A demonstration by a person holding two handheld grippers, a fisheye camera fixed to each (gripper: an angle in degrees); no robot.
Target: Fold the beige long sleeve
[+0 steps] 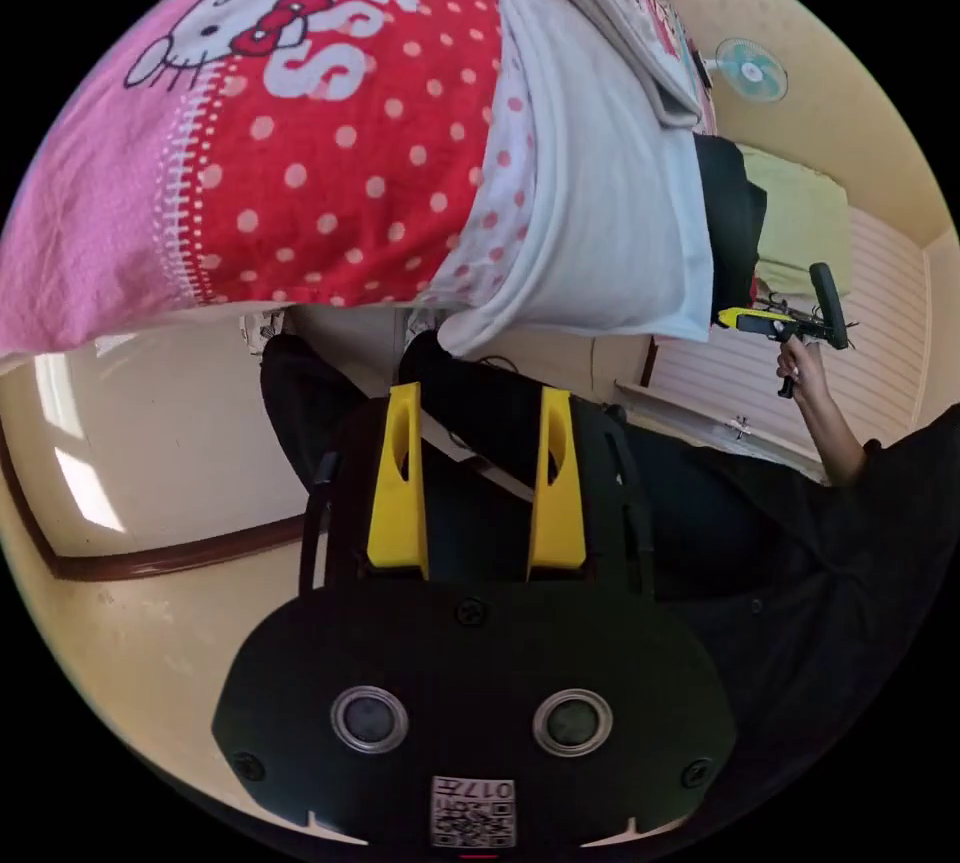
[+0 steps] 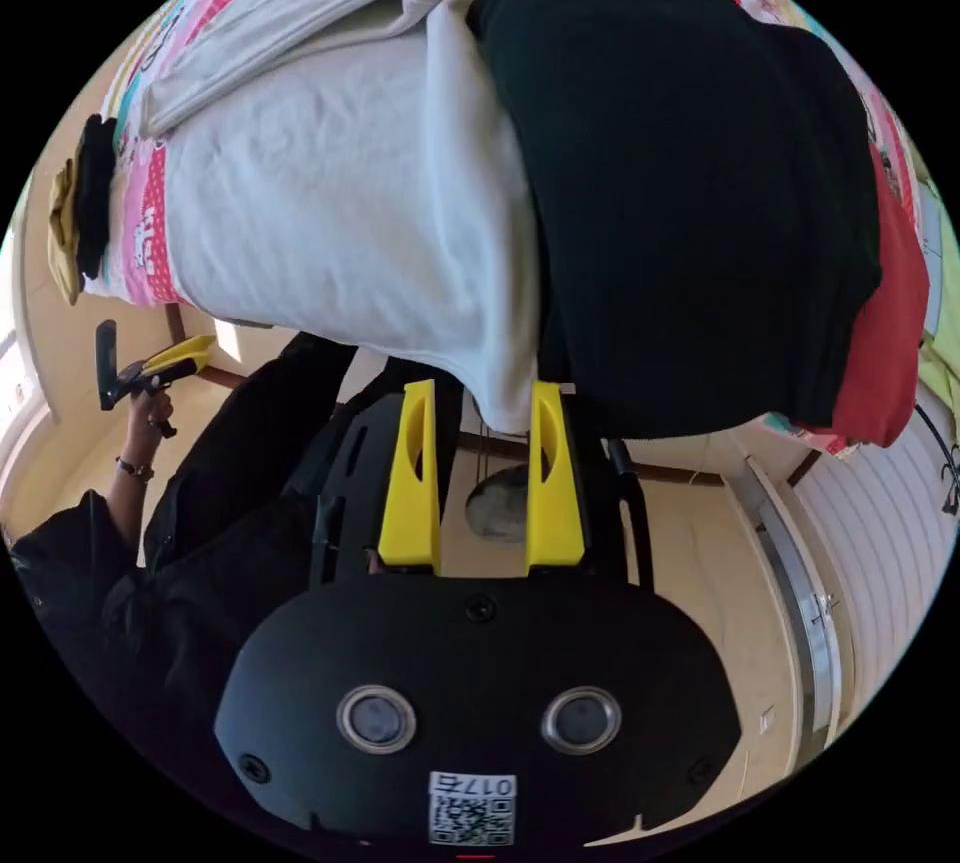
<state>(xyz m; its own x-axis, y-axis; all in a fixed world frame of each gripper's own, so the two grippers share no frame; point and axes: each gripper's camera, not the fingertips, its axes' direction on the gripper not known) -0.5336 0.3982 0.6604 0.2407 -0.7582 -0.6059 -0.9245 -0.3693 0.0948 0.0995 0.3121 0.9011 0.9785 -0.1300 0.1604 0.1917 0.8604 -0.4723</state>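
Two hand-held grippers, jaws apart and holding nothing, beside a bed of clothes.

The left gripper (image 1: 478, 403) points at the hanging edge of the folded beige long sleeve (image 1: 600, 203), just beyond its tips. The right gripper (image 2: 480, 403) has that garment's corner just past its jaws, a black garment (image 2: 700, 183) alongside, on the pink bedcover (image 1: 330, 133).

Blanket (image 1: 330, 153): soft cloth, printed, slightly fuzzy. Pale garment (image 2: 340, 223): matt, lightly creased knit cloth. Black garment (image 2: 690, 193): matt cloth. Right gripper (image 2: 480, 403): yellow jaws smooth plastic; black housing matt plastic.
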